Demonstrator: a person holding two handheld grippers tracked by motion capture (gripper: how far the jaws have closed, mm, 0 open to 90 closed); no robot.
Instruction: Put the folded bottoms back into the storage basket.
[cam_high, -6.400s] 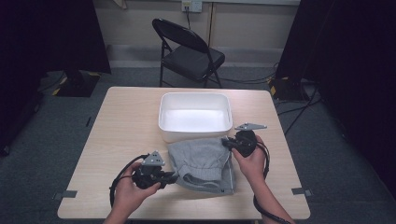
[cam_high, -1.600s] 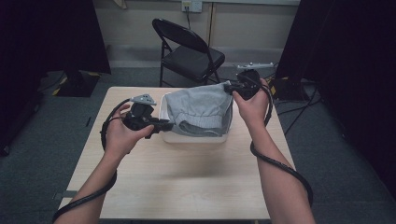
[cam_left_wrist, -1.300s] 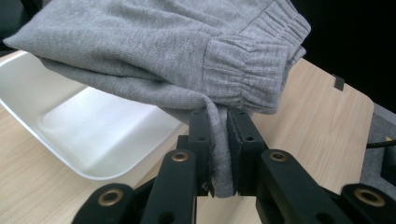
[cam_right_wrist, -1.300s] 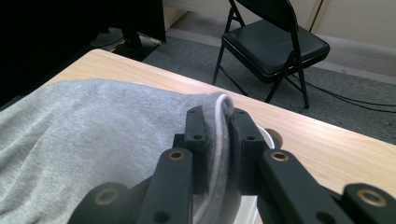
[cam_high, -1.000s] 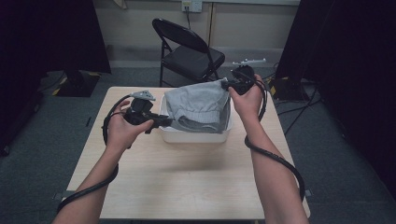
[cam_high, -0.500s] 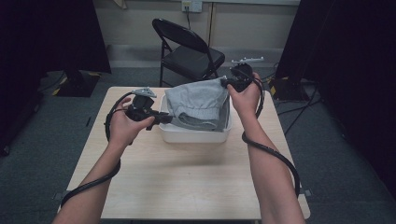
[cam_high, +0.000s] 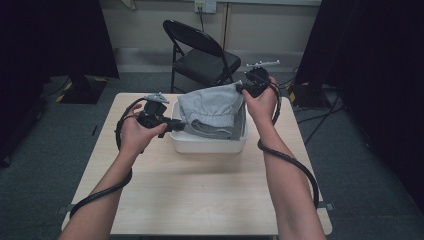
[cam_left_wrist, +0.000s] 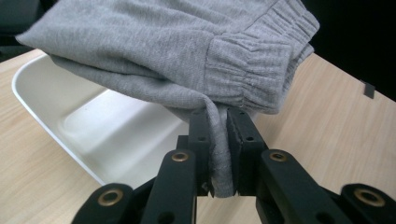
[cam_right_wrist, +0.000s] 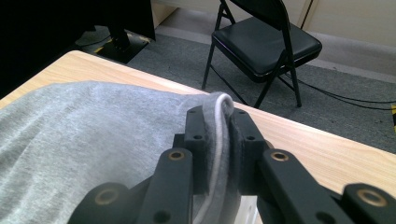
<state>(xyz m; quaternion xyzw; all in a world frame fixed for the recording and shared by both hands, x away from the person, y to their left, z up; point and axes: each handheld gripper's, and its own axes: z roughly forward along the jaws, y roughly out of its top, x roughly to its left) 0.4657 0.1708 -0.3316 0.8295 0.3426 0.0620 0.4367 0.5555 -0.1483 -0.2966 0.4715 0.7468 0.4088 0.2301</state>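
Observation:
A folded grey sweat garment hangs over a white plastic tub at the table's far middle. My left gripper is shut on the garment's near-left edge, beside an elastic cuff; cloth is pinched between its jaws. My right gripper is shut on the far-right corner, held higher than the left, with a folded cloth edge between its jaws. The garment slopes down from the right gripper toward the tub.
A light wood table carries the tub. A black folding chair stands behind the table's far edge. Dark curtains hang at both sides, and cables lie on the grey floor at right.
Both grippers lifted the garment from the table's near side and carried it away over the tub. In the last second the right gripper rose a little higher.

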